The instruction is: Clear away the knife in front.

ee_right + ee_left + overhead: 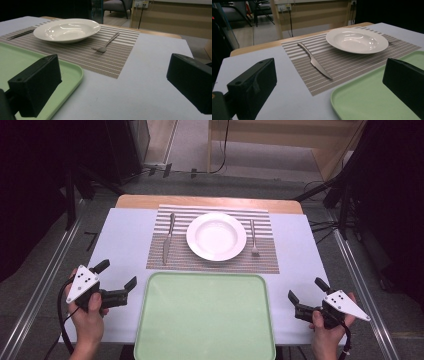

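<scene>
Both grippers rest at the near corners of the table with nothing between their jaws. The left gripper stands wide open just left of the green tray; the right gripper stands equally wide just right of it. The tray is bare.

The setting lies beyond the tray on a striped placemat: a white deep plate at centre, a knife to its left, and a fork to its right, tines towards the person. Each utensil is apart from the plate rim.

Judgement: the work in hand appears to be clearing the setting onto the tray, and no item has been reached yet. The knife sits nearest the left gripper, the fork nearest the right. Both lie flat on the woven mat, so a low, level approach across the handle is advisable, closing squarely to prevent the thin metal from sliding or rolling out.
</scene>
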### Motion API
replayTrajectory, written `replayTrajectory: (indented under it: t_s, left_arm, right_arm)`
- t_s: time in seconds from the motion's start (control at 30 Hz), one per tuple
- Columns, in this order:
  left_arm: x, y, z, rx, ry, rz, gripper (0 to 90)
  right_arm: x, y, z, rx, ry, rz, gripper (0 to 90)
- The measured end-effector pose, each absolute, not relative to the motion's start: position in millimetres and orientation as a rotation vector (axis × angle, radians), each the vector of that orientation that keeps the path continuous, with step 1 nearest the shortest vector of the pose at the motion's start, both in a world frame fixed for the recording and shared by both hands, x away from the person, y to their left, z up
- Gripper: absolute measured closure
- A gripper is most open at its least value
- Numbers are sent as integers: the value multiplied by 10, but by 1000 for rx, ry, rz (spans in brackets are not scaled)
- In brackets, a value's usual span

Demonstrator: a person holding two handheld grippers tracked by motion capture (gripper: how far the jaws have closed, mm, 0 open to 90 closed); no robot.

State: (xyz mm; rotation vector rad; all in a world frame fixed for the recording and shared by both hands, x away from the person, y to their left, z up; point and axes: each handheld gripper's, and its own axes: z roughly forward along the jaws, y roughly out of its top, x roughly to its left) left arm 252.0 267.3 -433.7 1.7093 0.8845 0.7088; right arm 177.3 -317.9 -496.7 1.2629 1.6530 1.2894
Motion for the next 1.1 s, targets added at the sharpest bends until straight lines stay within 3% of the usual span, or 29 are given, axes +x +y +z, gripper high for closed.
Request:
replayTrajectory:
  t_s: [1.1]
  left_arm:
    - [3111, 2256, -4081, 1741, 837, 622, 0]
  right_arm:
    - [1726, -3114, -4954, 1224, 1686, 1267, 0]
